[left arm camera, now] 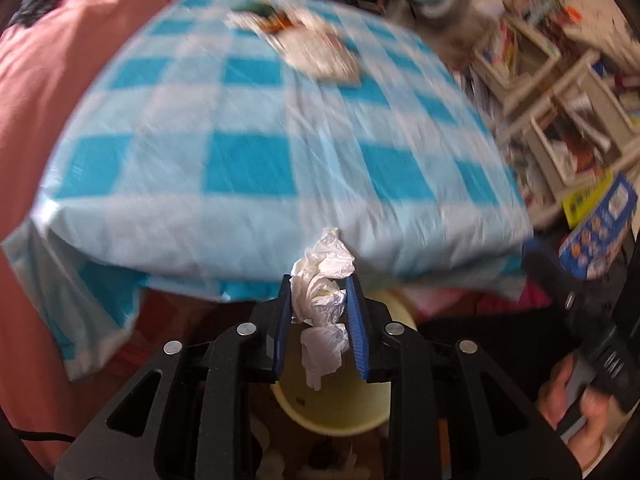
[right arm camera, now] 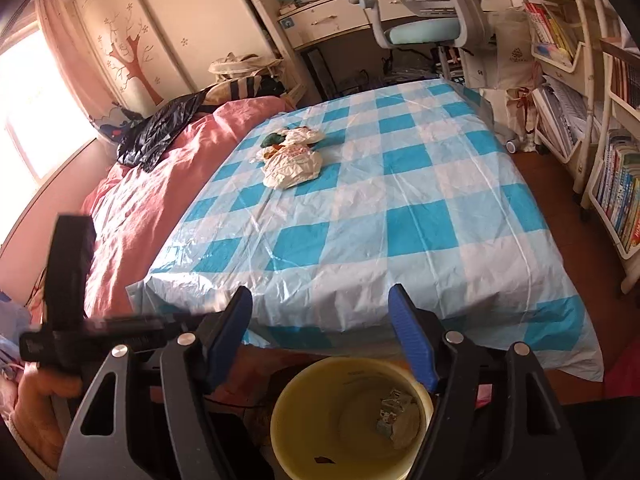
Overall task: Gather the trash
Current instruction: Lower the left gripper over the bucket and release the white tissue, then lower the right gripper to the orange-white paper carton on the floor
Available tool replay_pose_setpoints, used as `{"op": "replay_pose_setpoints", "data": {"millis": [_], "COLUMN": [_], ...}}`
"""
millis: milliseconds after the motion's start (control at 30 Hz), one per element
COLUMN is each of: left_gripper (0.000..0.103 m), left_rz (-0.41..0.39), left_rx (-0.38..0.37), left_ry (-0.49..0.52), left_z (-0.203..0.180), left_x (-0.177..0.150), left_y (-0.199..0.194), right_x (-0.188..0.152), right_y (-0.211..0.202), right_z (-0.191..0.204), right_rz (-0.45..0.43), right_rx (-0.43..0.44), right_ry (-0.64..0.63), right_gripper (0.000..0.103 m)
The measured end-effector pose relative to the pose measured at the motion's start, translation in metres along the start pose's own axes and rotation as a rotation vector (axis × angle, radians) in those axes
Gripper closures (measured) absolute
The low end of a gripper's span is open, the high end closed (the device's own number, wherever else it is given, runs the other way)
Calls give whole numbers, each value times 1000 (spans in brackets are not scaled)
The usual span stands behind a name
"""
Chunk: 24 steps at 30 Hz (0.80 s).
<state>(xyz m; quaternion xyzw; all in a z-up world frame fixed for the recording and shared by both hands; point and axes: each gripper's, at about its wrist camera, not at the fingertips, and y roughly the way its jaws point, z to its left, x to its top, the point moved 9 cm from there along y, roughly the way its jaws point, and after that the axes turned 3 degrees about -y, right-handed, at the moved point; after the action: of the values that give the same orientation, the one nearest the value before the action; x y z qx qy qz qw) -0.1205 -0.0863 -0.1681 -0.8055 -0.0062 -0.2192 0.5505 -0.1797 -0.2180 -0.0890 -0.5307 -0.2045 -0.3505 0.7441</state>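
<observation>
My left gripper (left arm camera: 319, 280) is shut on a crumpled white tissue (left arm camera: 322, 294), whose tail hangs down over the mouth of a yellow bin (left arm camera: 340, 416). In the right wrist view my right gripper (right arm camera: 320, 300) stands open with nothing between its blue pads, just above the same yellow bin (right arm camera: 288, 412). A crumpled scrap (right arm camera: 394, 410) lies inside the bin. More trash, a pile of crumpled wrappers and bags (right arm camera: 290, 156), sits far back on the blue-and-white checked sheet (right arm camera: 360, 220); it shows blurred as the trash pile (left arm camera: 304, 44) in the left wrist view.
A pink duvet (right arm camera: 160, 168) with a black bag (right arm camera: 160, 124) lies left of the checked sheet. Bookshelves (right arm camera: 616, 184) line the right side, and a desk chair (right arm camera: 428, 20) stands behind the bed. A hand holding the other gripper (left arm camera: 580, 400) shows at lower right.
</observation>
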Motion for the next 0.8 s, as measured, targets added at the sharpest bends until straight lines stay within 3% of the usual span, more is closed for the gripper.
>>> {"op": "replay_pose_setpoints", "data": {"millis": [33,100,167,367,567,733,800], "left_gripper": [70,46,38,36,27,27,19], "left_rz": [20,29,-7,-157,-370,-544,-620], "left_rx": [15,64,114,144,287,403,431], "left_ry": [29,88,84,-143,-321,-547,-602], "left_z": [-5,-10,-3,57,125,189,203], "left_x": [-4,-9,-5,26,56,44,40], "left_y": [3,4,-6,-58,-127,-185,-207], "right_x": [1,4,7,-3,-56,-117,-140], "right_y": [-2,-6,-9,-1,38,78,96], "right_z": [-3,-8,-10,0,76,132,154], "right_rz": [-7,-26,-38,10,219,424,499], "right_rx": [-4,-14,-19,-9,69,123,141], "right_ry": [11,23,30,-42,-418,-709,-829], "right_gripper": [34,31,28,28,28,28,28]}}
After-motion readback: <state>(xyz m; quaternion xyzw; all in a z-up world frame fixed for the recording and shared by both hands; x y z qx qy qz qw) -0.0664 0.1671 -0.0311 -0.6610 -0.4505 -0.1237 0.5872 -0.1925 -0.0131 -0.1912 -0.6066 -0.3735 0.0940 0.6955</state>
